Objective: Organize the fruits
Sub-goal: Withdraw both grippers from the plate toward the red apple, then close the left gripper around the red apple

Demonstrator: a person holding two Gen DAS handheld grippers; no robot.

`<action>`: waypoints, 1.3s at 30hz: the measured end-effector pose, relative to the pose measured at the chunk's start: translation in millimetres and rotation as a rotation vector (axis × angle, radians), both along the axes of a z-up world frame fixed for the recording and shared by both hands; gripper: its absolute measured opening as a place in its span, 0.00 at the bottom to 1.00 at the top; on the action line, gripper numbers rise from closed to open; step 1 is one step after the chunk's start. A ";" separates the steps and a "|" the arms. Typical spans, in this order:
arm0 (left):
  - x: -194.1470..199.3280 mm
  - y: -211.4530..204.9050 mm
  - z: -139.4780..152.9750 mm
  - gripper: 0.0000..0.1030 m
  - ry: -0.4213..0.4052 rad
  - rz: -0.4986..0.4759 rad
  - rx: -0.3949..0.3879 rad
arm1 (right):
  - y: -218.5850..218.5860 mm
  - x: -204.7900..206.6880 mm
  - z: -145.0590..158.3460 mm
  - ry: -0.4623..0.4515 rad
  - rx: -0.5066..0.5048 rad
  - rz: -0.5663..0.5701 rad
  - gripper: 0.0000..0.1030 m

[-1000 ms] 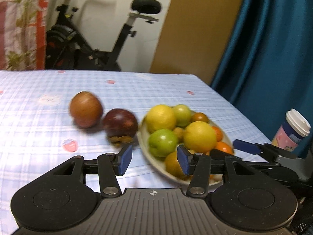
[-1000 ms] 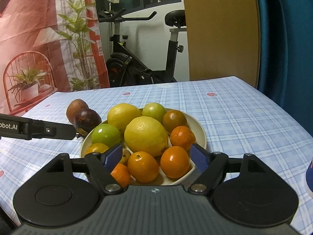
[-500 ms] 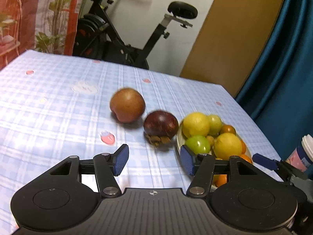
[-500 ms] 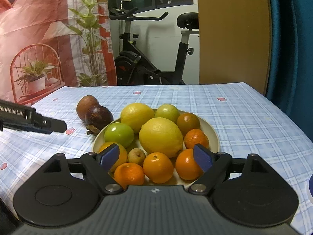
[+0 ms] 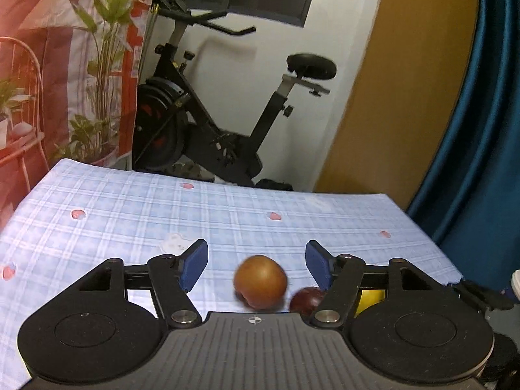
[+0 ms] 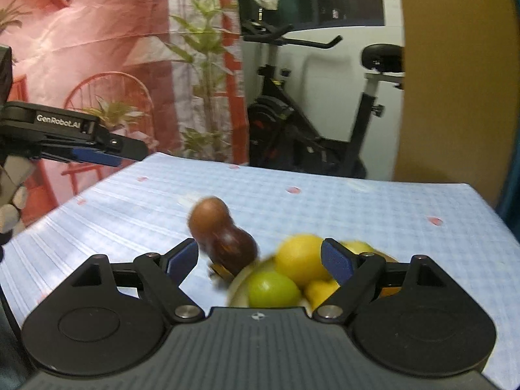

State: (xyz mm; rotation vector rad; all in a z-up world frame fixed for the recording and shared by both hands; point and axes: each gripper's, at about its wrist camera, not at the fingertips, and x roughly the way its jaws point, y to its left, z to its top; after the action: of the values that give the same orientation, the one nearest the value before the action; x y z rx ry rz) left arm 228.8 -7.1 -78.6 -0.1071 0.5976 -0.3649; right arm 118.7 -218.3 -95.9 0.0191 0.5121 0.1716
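Tipped up since half a second before — more room and exercise bike (image 5: 227,123) seen, less plate. Left gripper (image 5: 256,265) spread wide, holding nothing, brown fruit (image 5: 260,281) lined up between its pads on the blue checked cloth (image 5: 130,214), dark purple fruit (image 5: 307,299) just beside. Right gripper (image 6: 260,260) spread wide too, empty, above the plate's (image 6: 235,287) lemon (image 6: 300,256) and green fruit (image 6: 273,289). Fruits blurry — most of the plate hidden behind the gripper body.
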 end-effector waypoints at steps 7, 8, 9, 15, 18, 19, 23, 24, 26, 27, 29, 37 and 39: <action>27.6 16.5 -8.3 0.67 0.038 0.029 0.011 | 17.7 66.0 -2.6 0.087 0.096 0.035 0.82; 30.9 19.5 -10.0 0.67 0.042 0.034 0.012 | 21.8 77.5 -5.0 0.110 0.099 0.041 0.82; 33.5 22.4 -11.7 0.67 0.048 0.039 0.010 | 25.9 87.1 -7.2 0.129 0.095 0.045 0.82; 43.8 38.0 -25.6 0.65 0.092 0.051 -0.007 | 44.5 128.9 -17.5 0.170 0.063 0.054 0.79; 44.7 40.5 -31.5 0.65 0.105 0.028 -0.020 | 56.8 141.5 -25.6 0.209 0.031 0.097 0.59; 44.9 41.1 -33.0 0.65 0.110 0.023 -0.024 | 60.8 145.0 -27.9 0.218 0.016 0.104 0.57; 44.1 42.1 -37.0 0.64 0.124 0.003 -0.041 | 68.4 144.9 -30.7 0.206 -0.004 0.123 0.51; 44.3 42.1 -37.3 0.64 0.128 -0.002 -0.044 | 69.9 143.4 -29.9 0.201 -0.005 0.135 0.48; 47.5 43.0 -38.0 0.64 0.144 -0.007 -0.048 | 75.2 139.0 -28.5 0.194 -0.013 0.168 0.47; 49.2 43.3 -38.8 0.63 0.153 -0.007 -0.054 | 78.3 137.1 -28.6 0.189 -0.022 0.183 0.48; 54.0 42.5 -40.5 0.60 0.175 -0.017 -0.068 | 85.9 133.7 -29.2 0.177 -0.045 0.212 0.48; 66.5 30.5 -53.9 0.57 0.237 -0.090 -0.042 | 103.1 125.0 -31.3 0.169 -0.088 0.293 0.47; 68.5 30.1 -57.7 0.56 0.251 -0.094 -0.046 | 102.6 125.1 -31.8 0.170 -0.082 0.297 0.47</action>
State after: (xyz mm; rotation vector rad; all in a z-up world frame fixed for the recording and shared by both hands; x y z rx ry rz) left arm 297.3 23.0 -136.3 -0.1709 0.8448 -0.4605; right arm 243.9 -115.7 -127.8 -0.1236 0.6905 0.4417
